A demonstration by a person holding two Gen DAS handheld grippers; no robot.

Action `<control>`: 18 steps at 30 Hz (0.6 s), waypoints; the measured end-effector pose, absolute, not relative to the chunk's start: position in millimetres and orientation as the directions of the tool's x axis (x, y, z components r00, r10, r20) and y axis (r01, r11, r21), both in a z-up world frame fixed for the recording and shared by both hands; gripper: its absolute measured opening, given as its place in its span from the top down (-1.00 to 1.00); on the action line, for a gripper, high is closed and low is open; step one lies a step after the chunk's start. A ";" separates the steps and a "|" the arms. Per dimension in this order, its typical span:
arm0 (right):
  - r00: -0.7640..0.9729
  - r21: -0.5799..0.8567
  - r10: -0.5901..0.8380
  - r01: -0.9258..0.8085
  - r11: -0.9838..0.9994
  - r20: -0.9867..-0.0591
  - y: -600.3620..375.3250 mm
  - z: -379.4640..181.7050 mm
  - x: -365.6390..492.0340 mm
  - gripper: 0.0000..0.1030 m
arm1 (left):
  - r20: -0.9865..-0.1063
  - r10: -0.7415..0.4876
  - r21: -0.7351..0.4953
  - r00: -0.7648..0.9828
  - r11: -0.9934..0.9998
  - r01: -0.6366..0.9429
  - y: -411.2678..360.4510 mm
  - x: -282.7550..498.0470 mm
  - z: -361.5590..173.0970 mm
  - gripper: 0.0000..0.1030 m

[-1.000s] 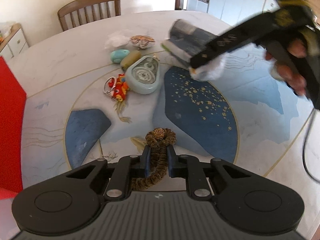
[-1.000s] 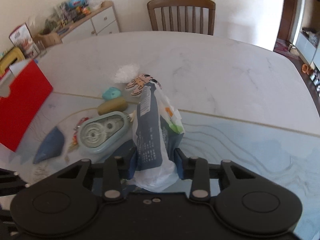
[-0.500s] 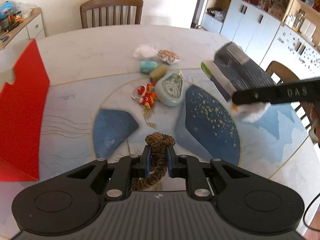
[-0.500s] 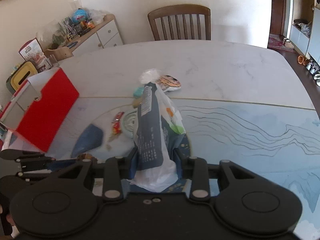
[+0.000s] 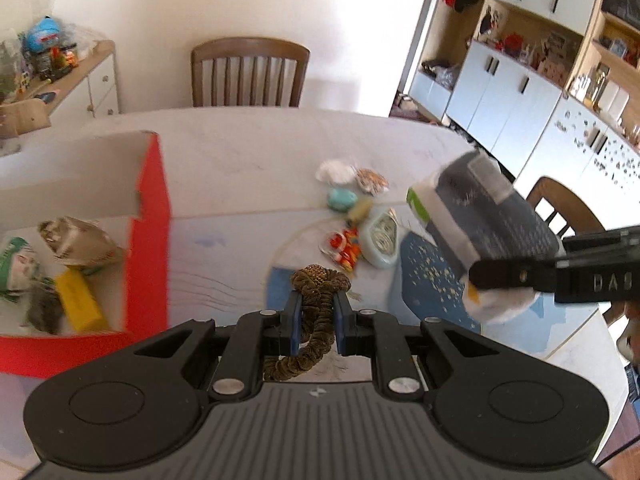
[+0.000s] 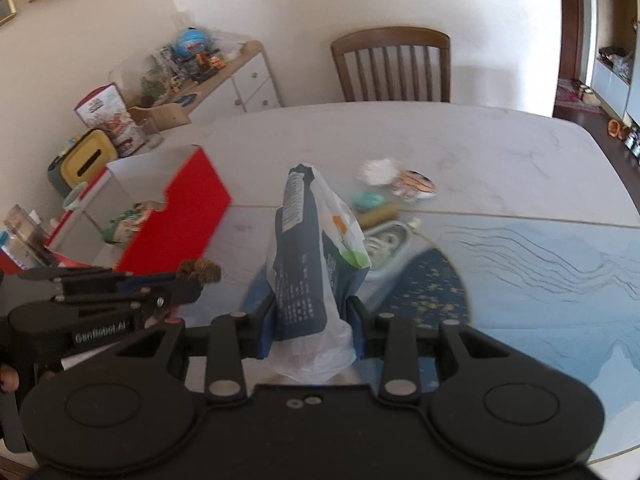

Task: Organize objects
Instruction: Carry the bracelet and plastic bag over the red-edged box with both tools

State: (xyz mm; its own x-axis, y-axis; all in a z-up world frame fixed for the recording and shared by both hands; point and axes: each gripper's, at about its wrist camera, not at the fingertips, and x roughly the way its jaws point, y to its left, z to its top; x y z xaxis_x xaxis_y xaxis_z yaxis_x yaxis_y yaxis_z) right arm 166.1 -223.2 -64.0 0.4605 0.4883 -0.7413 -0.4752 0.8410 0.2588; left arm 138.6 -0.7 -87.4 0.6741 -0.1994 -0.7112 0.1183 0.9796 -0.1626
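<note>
- Left wrist view: my left gripper [image 5: 316,322] had its jaws clamped narrow on a brown scrunchie [image 5: 318,280], held above the table [image 5: 248,168]. The red box [image 5: 150,240] stood open at the left with packets inside. Small items, among them a pale blue tape dispenser [image 5: 380,240], lay clustered mid-table. My right gripper [image 5: 516,276] showed at the right edge, gripping a dark blue packet [image 5: 480,208].
- Right wrist view: my right gripper [image 6: 314,328] pinched the dark blue packet [image 6: 304,264] upright between its pads. The left gripper [image 6: 188,286] carried the scrunchie [image 6: 200,270] near the red box [image 6: 176,232].
</note>
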 end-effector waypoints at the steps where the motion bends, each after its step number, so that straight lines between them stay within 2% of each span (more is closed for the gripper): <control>1: 0.460 0.260 0.494 -0.481 0.837 -0.738 -216.8 -60.8 163.7 0.32 | -0.706 -0.199 -0.161 0.679 0.980 0.119 4.7 137.5 -83.1 0.69; 18: 0.437 0.266 0.554 -0.561 0.784 -0.709 -96.9 -28.1 142.6 0.32 | -0.642 -0.123 -0.163 0.757 0.986 0.022 121.5 124.2 -38.5 0.69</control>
